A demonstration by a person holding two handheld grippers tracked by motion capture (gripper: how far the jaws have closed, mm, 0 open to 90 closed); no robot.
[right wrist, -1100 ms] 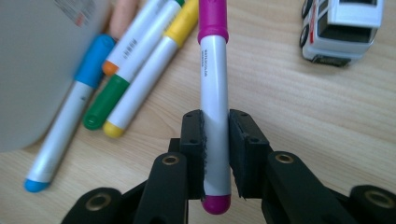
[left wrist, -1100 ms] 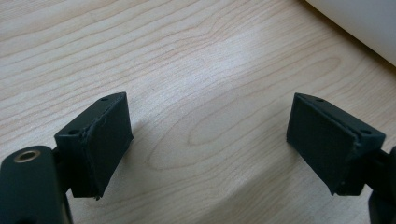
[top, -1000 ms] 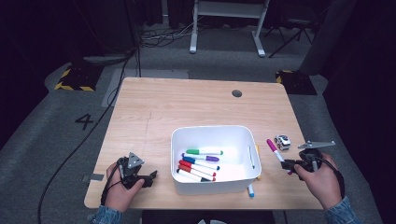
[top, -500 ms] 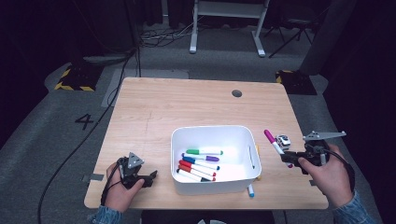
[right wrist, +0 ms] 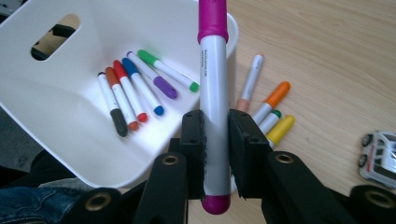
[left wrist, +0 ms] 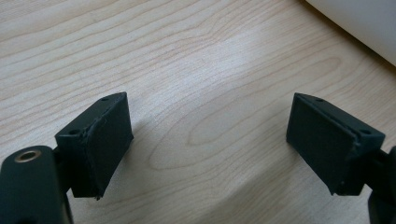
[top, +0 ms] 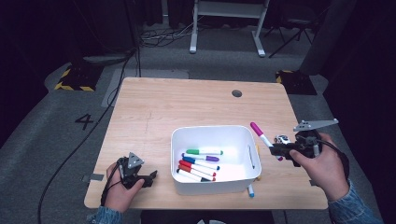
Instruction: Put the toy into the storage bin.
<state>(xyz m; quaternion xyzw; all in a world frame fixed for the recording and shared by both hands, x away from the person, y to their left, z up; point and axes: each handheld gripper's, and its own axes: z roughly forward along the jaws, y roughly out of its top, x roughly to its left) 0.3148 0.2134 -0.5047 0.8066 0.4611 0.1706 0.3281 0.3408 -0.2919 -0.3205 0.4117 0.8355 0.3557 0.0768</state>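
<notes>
Since a second ago my right tool (top: 276,150) has risen off the desk (top: 187,107) with the magenta marker (right wrist: 213,93) clamped between its jaws, cap pointing toward the white bin (top: 212,131). My left tool (top: 150,176) rests on the desk, jaws wide apart and empty. I judge I'm mid-carry; next I should swing over the bin's rim and release among the markers inside.
</notes>
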